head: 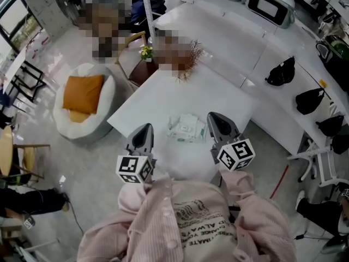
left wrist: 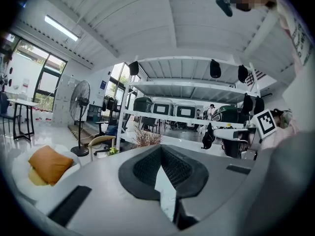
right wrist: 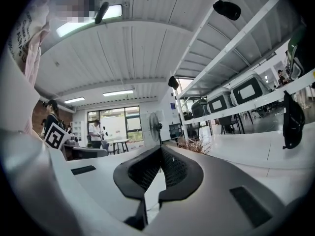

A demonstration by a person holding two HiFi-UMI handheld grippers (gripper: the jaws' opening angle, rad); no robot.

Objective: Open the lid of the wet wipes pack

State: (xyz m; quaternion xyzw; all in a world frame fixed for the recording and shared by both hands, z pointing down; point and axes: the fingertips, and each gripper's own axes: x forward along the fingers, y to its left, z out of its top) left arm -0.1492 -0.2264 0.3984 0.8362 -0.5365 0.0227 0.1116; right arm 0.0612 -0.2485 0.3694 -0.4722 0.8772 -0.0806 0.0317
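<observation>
I hold left tongs (head: 143,129) and right tongs (head: 217,119) closed, empty, clear of wet wipes pack (head: 186,127) on worktop (head: 163,94) | lid too small to read | fits lid-shut pre-reach or lid-opened finish

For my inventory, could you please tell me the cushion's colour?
The cushion is orange, clearest in the head view.

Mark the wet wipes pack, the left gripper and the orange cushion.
wet wipes pack (head: 187,127): head view, middle of its top face.
left gripper (head: 146,126): head view, tip where its shut jaws meet.
orange cushion (head: 83,93): head view, centre of its top.
</observation>
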